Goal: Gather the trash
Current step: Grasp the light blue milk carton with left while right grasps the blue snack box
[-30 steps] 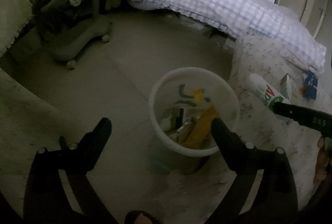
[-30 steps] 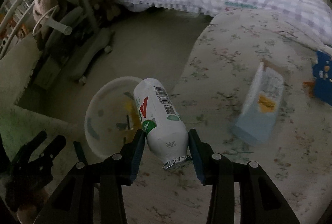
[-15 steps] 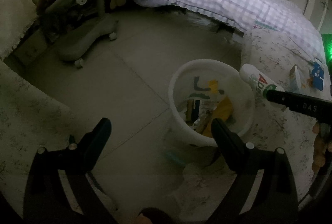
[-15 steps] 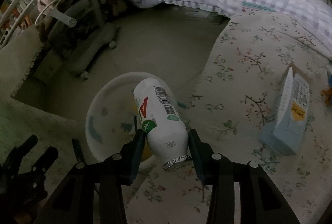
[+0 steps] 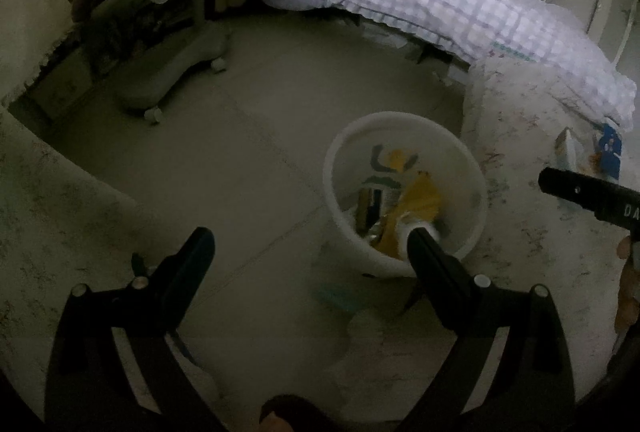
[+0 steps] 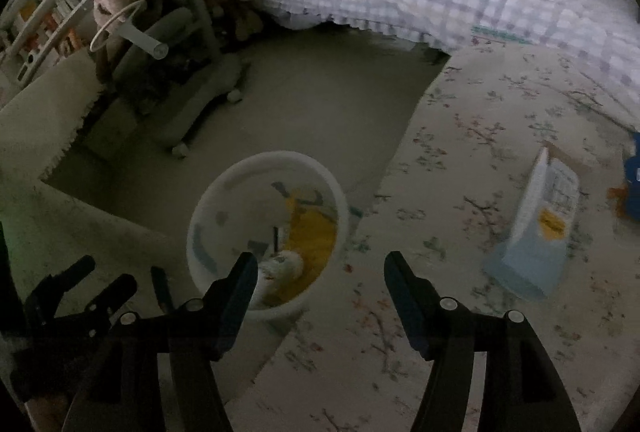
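A white trash bin [image 6: 262,157] stands on the floor beside the floral bed cover, with yellow wrappers and other rubbish inside. The white bottle [image 6: 285,265] lies in the bin, also visible as a blurred white shape, the bottle [image 5: 425,229], in the left wrist view. My right gripper [image 6: 321,257] hovers over the bin's right rim; its jaws are opening and nothing is between them. My left gripper [image 5: 308,232] stays open and empty over the floor left of the bin [image 5: 400,117]. A pale blue carton [image 6: 536,232] and a blue packet [image 6: 633,172] lie on the cover.
A grey wheeled chair [image 5: 168,72] draped with plush toys stands at the back left. A bed with a checked quilt [image 5: 420,0] runs along the back. The floral cover [image 6: 480,120] fills the right side. Bare floor [image 5: 260,120] lies between chair and bin.
The right gripper held the white bottle over the bin; now its jaws have spread and the bottle has dropped into the bin. The left gripper has stayed open.
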The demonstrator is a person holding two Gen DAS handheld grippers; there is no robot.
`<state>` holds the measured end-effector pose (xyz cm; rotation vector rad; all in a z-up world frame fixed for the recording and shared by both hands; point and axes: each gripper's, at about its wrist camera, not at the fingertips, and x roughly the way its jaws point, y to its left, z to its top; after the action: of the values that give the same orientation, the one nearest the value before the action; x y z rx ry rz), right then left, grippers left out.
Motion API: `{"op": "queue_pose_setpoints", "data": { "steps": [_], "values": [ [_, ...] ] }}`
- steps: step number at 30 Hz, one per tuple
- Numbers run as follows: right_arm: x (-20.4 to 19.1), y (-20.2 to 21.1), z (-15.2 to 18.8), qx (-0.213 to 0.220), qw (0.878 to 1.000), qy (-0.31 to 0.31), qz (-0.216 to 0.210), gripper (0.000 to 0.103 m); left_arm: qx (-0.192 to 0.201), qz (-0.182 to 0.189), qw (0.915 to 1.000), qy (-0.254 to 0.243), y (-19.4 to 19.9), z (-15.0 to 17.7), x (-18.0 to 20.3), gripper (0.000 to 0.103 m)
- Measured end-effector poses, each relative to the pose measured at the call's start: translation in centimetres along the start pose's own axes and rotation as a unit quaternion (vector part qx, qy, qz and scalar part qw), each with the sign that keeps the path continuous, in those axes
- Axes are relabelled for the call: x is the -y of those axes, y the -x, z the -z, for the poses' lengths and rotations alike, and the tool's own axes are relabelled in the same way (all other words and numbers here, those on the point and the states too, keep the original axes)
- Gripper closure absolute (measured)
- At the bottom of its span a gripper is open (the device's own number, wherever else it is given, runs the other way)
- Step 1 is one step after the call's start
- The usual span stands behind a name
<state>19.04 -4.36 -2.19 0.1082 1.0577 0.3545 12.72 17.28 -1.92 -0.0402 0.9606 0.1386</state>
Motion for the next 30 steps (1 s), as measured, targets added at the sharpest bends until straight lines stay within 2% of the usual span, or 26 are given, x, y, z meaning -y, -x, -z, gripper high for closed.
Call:
{"op": "queue_pose_setpoints", "data": {
  "steps": [15, 27, 30],
  "values": [
    [8.8, 6.6, 1.1, 0.028, 0.997, -0.041, 0.066, 0.031, 0.012, 0.028, 0.9992, -0.026, 1.1, -0.7, 4.5, 0.006],
    [15.9, 11.0, 2.6, 0.040, 0.990, -0.070, 0.116, 0.027, 0.009, 0.062, 0.9962, -0.060, 1.2, -1.4, 11.0, 0.006],
    [17.7, 12.0, 3.1, 0.042, 0.987, -0.086, 0.126, 0.026, 0.003, 0.072, 0.9946, -0.074, 0.9, -1.5, 13.2, 0.003]
  ]
}}
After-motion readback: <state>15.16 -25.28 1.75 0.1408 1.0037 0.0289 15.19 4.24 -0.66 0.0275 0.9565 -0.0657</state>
